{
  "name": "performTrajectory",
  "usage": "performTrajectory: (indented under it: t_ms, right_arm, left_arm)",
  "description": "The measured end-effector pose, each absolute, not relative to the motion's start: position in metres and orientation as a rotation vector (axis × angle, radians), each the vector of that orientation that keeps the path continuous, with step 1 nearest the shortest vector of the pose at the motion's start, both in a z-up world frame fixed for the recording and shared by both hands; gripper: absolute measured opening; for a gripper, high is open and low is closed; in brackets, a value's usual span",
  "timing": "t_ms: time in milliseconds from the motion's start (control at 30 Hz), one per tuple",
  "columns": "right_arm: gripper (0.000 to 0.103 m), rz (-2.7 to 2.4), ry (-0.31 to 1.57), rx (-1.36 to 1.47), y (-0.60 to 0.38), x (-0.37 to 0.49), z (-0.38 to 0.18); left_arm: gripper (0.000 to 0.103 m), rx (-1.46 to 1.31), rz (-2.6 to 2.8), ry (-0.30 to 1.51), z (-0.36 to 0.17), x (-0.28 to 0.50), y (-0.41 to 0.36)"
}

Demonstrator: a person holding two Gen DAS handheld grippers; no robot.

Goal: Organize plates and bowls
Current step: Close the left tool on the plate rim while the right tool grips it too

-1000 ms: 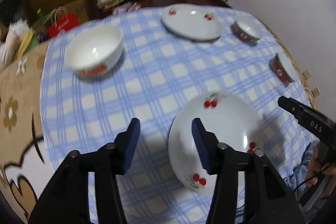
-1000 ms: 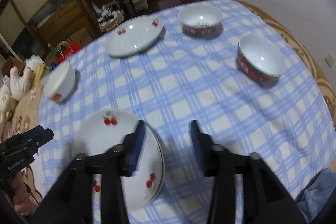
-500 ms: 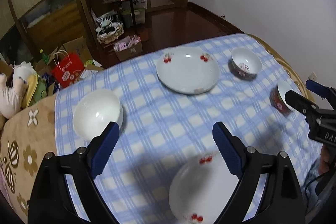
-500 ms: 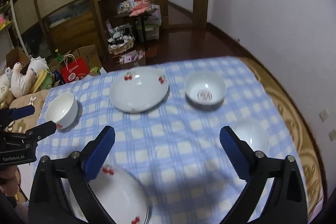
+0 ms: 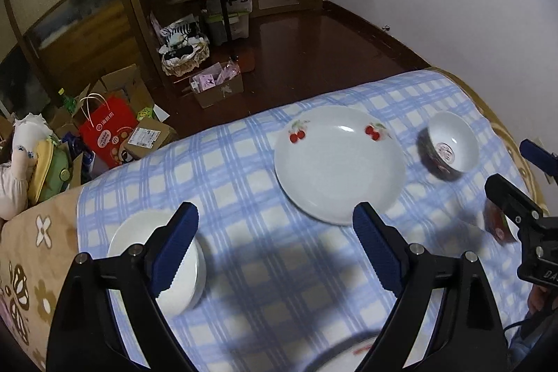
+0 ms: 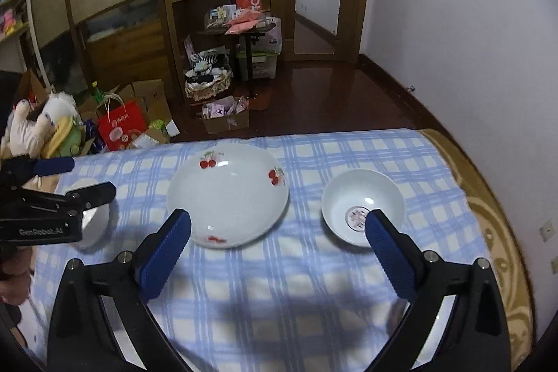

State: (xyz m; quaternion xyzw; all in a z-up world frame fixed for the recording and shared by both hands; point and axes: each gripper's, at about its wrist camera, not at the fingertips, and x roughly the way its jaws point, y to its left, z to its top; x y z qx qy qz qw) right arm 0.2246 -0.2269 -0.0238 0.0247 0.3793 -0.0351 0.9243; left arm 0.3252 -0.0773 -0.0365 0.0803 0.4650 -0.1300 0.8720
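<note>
Between the blue pads of your left hand-held gripper (image 5: 275, 253) there is now only checked tablecloth: its jaws have just been opening and stand spread wide, pinching nothing. The same holds for your right hand-held gripper (image 6: 277, 255), whose jaws have also just been opening to their widest and are empty. A second ago both sat low over the near cherry plate (image 5: 352, 356), with jaws half as wide; now that plate shows only as a blurred rim at the bottom edge of the left view, below the left hand-held gripper and well behind its pads. Both views have pulled back and lifted, so the far side of the table (image 6: 279, 288) and the room beyond have come into sight.

Ahead of the right hand-held gripper, between its 2 pads and farther out, lies the far cherry plate (image 6: 228, 194); a patterned bowl (image 6: 362, 206) sits just behind its right pad. The plain white bowl (image 5: 153, 258) lies partly behind the left pad of the left hand-held gripper.

I judge that nothing is stacked yet: 2 plates and the bowls lie apart, and you have both hands free to choose a first piece.
</note>
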Motion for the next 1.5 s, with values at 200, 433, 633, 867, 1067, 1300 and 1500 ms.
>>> performTrajectory:
  t_ms: [200,433,633,867,1067,1300,1500]
  right_arm:
    - [0.103,-0.068,0.846,0.146,-0.238,0.266,-0.057]
    - [0.085,-0.06,0.895,0.19,-0.251,0.302,-0.084]
    - [0.062,-0.064,0.938,0.232,-0.263,0.321,-0.101]
    - [0.033,-0.046,1.036,0.225,-0.258,0.339,-0.13]
    - [0.027,-0.069,1.061,0.247,-0.263,0.346,-0.143]
    - [0.013,-0.033,1.114,0.337,-0.262,0.353,-0.16]
    - [0.012,-0.034,1.114,0.35,-0.264,0.352,-0.164]
  left_arm:
    - [0.089,0.154,-0.285,1.009,-0.064,0.365,-0.089]
    - [0.089,0.142,-0.232,1.082,-0.106,0.405,-0.098]
    - [0.086,0.129,-0.217,1.15,-0.137,0.426,-0.097]
    - [0.051,0.087,-0.223,1.206,-0.158,0.432,-0.095]
    - [0.042,0.104,-0.212,1.188,-0.167,0.435,-0.101]
    - [0.04,0.173,-0.278,1.167,-0.173,0.428,-0.114]
    - [0.022,0.085,-0.285,1.173,-0.17,0.429,-0.108]
